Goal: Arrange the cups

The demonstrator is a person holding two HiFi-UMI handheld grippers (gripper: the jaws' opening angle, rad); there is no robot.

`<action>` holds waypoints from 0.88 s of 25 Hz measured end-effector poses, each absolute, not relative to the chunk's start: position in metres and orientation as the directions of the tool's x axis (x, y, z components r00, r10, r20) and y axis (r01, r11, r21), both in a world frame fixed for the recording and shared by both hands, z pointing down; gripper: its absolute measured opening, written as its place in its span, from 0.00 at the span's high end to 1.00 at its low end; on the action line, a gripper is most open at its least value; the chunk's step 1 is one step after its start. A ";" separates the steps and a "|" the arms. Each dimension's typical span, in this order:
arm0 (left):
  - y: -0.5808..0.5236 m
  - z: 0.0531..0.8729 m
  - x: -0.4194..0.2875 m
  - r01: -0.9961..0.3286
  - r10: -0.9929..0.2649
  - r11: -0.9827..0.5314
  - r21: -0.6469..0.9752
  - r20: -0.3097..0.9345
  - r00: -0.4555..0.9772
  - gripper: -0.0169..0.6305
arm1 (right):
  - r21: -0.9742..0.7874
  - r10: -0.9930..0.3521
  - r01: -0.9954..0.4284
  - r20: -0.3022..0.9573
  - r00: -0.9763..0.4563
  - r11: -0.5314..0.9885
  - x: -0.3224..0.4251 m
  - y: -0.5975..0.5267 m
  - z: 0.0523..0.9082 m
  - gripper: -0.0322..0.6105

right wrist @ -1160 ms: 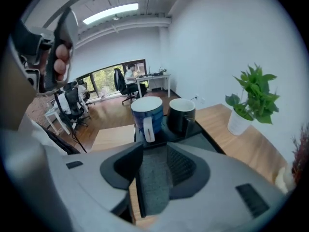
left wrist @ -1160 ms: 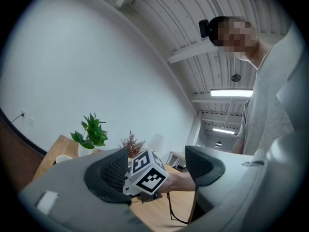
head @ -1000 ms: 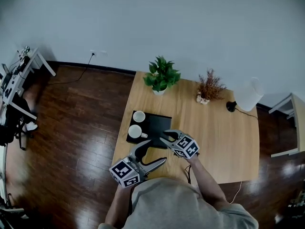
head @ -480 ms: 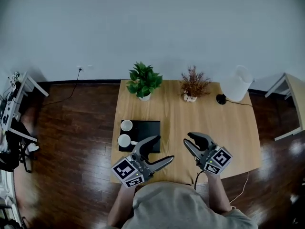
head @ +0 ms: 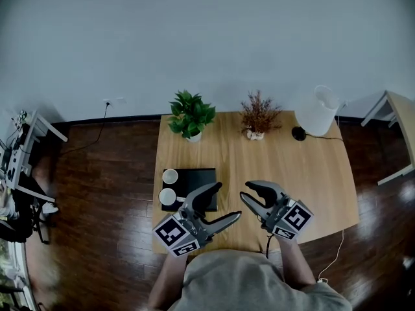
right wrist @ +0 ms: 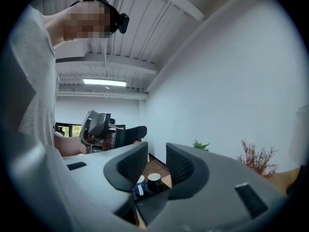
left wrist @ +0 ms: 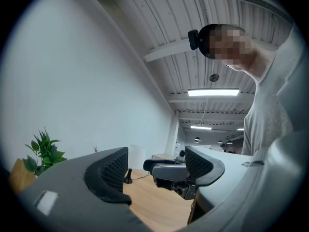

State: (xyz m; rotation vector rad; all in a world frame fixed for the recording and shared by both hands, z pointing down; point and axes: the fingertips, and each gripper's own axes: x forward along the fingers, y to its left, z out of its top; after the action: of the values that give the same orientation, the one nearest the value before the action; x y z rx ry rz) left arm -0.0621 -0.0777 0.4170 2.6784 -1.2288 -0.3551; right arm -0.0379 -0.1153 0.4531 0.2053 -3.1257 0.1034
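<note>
Two white-rimmed cups (head: 170, 176) (head: 167, 196) stand on the left edge of a black tray (head: 201, 179) on the wooden table (head: 305, 173). In the right gripper view both cups (right wrist: 154, 180) (right wrist: 139, 183) show low down through the gap between the jaws. My left gripper (head: 224, 203) (left wrist: 157, 166) hangs open and empty above the table's near edge, just right of the tray. My right gripper (head: 246, 192) (right wrist: 157, 163) faces it from the right, its jaws a narrow gap apart with nothing between them.
A green potted plant (head: 190, 114), a dried plant in a small pot (head: 258, 114) and a white lamp (head: 318, 111) with a black base (head: 298, 133) line the table's far edge. Dark wood floor lies left of the table, with a desk (head: 19, 154) at the far left.
My right gripper has left the tray's near right corner, risen and swung out to the right. My left gripper rose and shifted a little to the right. The cups have not moved.
</note>
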 end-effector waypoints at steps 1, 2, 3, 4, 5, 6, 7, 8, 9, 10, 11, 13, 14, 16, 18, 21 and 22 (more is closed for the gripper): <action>-0.078 0.417 -0.062 -0.722 -0.763 -0.644 0.252 -0.144 0.630 0.43 | -0.064 -0.130 -0.130 0.009 -0.992 0.989 -0.038 -0.115 0.452 0.78; -0.077 0.416 -0.063 -0.723 -0.763 -0.644 0.251 -0.146 0.629 0.43 | -0.063 -0.129 -0.129 0.007 -0.992 0.990 -0.039 -0.115 0.451 0.78; -0.077 0.416 -0.064 -0.724 -0.764 -0.643 0.250 -0.148 0.628 0.43 | -0.062 -0.128 -0.128 0.006 -0.992 0.990 -0.039 -0.114 0.450 0.78; -0.077 0.416 -0.064 -0.725 -0.766 -0.641 0.252 -0.150 0.625 0.43 | -0.061 -0.127 -0.127 0.006 -0.992 0.990 -0.039 -0.114 0.449 0.78; -0.076 0.416 -0.065 -0.727 -0.768 -0.639 0.253 -0.153 0.622 0.43 | -0.061 -0.126 -0.126 0.006 -0.992 0.990 -0.040 -0.113 0.449 0.78; -0.076 0.416 -0.066 -0.730 -0.772 -0.635 0.255 -0.156 0.617 0.43 | -0.060 -0.124 -0.124 0.006 -0.992 0.990 -0.040 -0.112 0.448 0.78; -0.076 0.416 -0.068 -0.735 -0.776 -0.629 0.255 -0.158 0.610 0.43 | -0.060 -0.122 -0.122 0.007 -0.993 0.991 -0.040 -0.112 0.448 0.78; -0.076 0.416 -0.069 -0.741 -0.782 -0.623 0.250 -0.161 0.603 0.43 | -0.059 -0.120 -0.121 0.007 -0.993 0.991 -0.041 -0.111 0.447 0.78; -0.076 0.414 -0.070 -0.748 -0.786 -0.618 0.241 -0.164 0.597 0.43 | -0.059 -0.119 -0.119 0.006 -0.993 0.991 -0.041 -0.109 0.446 0.78; -0.075 0.412 -0.070 -0.753 -0.787 -0.616 0.230 -0.166 0.594 0.43 | -0.057 -0.118 -0.118 0.004 -0.993 0.991 -0.040 -0.108 0.445 0.78; -0.074 0.410 -0.070 -0.756 -0.787 -0.617 0.221 -0.170 0.593 0.43 | -0.055 -0.117 -0.117 0.002 -0.993 0.992 -0.040 -0.106 0.443 0.78; -0.072 0.404 -0.071 -0.757 -0.787 -0.617 0.214 -0.183 0.589 0.43 | -0.047 -0.114 -0.114 0.001 -0.994 0.992 -0.041 -0.103 0.439 0.78; -0.073 0.400 -0.071 -0.757 -0.787 -0.616 0.217 -0.190 0.586 0.44 | -0.042 -0.111 -0.111 0.001 -0.994 0.993 -0.042 -0.103 0.437 0.78; -0.073 0.396 -0.073 -0.757 -0.788 -0.616 0.219 -0.201 0.582 0.44 | -0.034 -0.106 -0.106 -0.001 -0.994 0.994 -0.044 -0.102 0.433 0.78; -0.073 0.395 -0.074 -0.760 -0.787 -0.616 0.208 -0.201 0.583 0.44 | -0.027 -0.101 -0.101 -0.003 -0.995 0.995 -0.046 -0.102 0.431 0.78; -0.071 0.394 -0.072 -0.760 -0.785 -0.619 0.198 -0.198 0.587 0.44 | -0.023 -0.093 -0.094 0.005 -0.996 0.995 -0.048 -0.100 0.432 0.78; -0.070 0.394 -0.071 -0.759 -0.784 -0.620 0.197 -0.197 0.589 0.44 | -0.024 -0.091 -0.091 0.008 -0.996 0.996 -0.049 -0.099 0.433 0.78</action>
State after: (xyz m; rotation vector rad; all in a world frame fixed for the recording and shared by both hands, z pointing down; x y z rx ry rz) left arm -0.0710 -0.0705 0.3943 2.7174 -1.3234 -0.4059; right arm -0.0486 -0.0987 0.4328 0.1432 -3.1307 0.0378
